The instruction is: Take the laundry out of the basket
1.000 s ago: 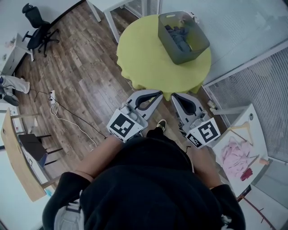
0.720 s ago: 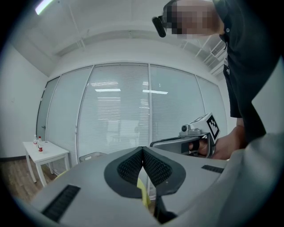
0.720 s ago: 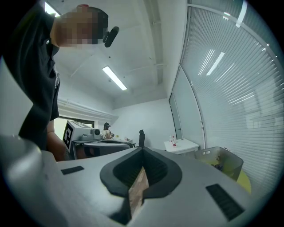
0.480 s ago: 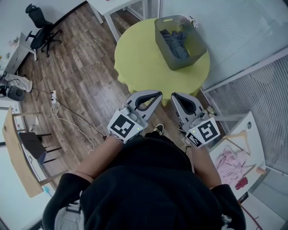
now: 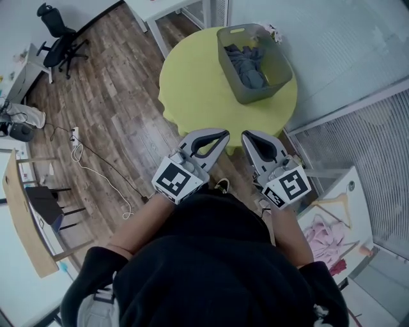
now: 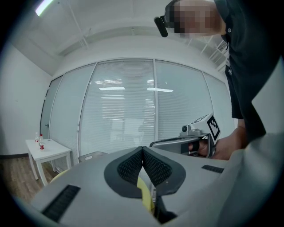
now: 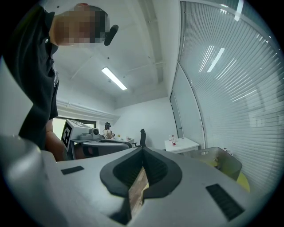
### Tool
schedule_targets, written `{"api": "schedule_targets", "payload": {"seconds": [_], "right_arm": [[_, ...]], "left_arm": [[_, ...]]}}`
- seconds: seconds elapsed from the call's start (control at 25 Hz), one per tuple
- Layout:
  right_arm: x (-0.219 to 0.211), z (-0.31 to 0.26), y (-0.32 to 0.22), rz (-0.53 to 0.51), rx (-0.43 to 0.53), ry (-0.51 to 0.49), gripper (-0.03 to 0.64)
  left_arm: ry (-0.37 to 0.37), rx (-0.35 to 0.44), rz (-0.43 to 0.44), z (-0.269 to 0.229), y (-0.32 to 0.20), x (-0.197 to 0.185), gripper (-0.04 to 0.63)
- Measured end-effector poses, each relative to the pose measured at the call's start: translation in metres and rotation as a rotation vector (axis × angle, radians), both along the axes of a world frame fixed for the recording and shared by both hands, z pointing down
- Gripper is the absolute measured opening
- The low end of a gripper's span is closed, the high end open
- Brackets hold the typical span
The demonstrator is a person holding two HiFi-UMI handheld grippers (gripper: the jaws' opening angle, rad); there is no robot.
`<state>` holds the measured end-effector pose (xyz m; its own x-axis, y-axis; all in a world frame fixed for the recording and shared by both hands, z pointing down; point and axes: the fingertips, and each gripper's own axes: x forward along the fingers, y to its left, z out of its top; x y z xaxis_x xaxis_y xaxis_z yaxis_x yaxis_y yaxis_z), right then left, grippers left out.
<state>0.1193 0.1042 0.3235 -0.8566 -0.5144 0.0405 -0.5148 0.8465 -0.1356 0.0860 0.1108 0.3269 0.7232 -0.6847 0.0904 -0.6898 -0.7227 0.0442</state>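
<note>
A grey laundry basket (image 5: pixel 281 64) stands on the far right side of a round yellow-green table (image 5: pixel 192 83). Blue-grey clothes (image 5: pixel 246 64) lie crumpled inside it. My left gripper (image 5: pixel 220 135) and right gripper (image 5: pixel 248 136) are held side by side at the table's near edge, well short of the basket. Both are shut with nothing between the jaws. In the left gripper view the pads (image 6: pixel 133 166) meet tip to tip, and the right gripper (image 6: pixel 188 142) shows beside them. In the right gripper view the basket (image 7: pixel 219 162) sits ahead to the right.
A white side table (image 5: pixel 160 9) stands behind the round one. Glass walls with blinds (image 5: pixel 358 83) run along the right. A white board (image 5: pixel 354 191) carrying a pink garment (image 5: pixel 319 233) and a hanger lies at the lower right. A cable (image 5: pixel 96 166) trails over the wooden floor; an office chair (image 5: pixel 57 38) is far left.
The person has stepped toward the table: table and basket have drifted nearer and leftward in the head view, and the pink garment has slid toward the frame's corner. Both grippers remain shut.
</note>
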Motion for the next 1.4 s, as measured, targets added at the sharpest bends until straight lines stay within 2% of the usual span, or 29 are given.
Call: {"api": "schedule_targets", "payload": {"seconds": [0.24,0.32,0.48,0.8,0.88,0.96,1.12,1.24,1.4], "right_arm": [[-0.005,0.005,-0.033,0.02,-0.014,0.001,0.023],[-0.011,0.003,-0.047,0.035,-0.012,0.003,0.023],[-0.025,0.001,-0.077,0.064,0.017,0.036,0.023],[-0.058,0.013,-0.132,0.093,-0.013,0.063,0.023],[-0.066,0.013,-0.145,0.105,-0.014,0.072,0.023],[-0.074,0.014,-0.157,0.121,-0.013,0.089,0.023],[-0.089,0.017,-0.176,0.154,-0.014,0.115,0.023],[-0.096,0.021,-0.187,0.193,-0.019,0.126,0.023],[-0.094,0.026,-0.204,0.25,-0.035,0.146,0.023]], "left_arm": [[-0.02,-0.003,0.033,0.007,-0.033,-0.004,0.009],[0.001,-0.001,0.039,0.009,-0.046,-0.008,0.009],[0.002,0.002,0.056,0.01,-0.079,-0.022,0.009],[-0.015,0.002,0.103,0.013,-0.139,-0.055,0.009],[0.007,0.002,0.113,0.013,-0.153,-0.062,0.009],[0.034,0.004,0.125,0.014,-0.166,-0.068,0.009],[0.003,-0.001,0.169,0.017,-0.188,-0.084,0.009],[0.025,-0.003,0.186,0.02,-0.203,-0.094,0.009],[0.014,-0.01,0.223,0.024,-0.217,-0.098,0.009]]}}
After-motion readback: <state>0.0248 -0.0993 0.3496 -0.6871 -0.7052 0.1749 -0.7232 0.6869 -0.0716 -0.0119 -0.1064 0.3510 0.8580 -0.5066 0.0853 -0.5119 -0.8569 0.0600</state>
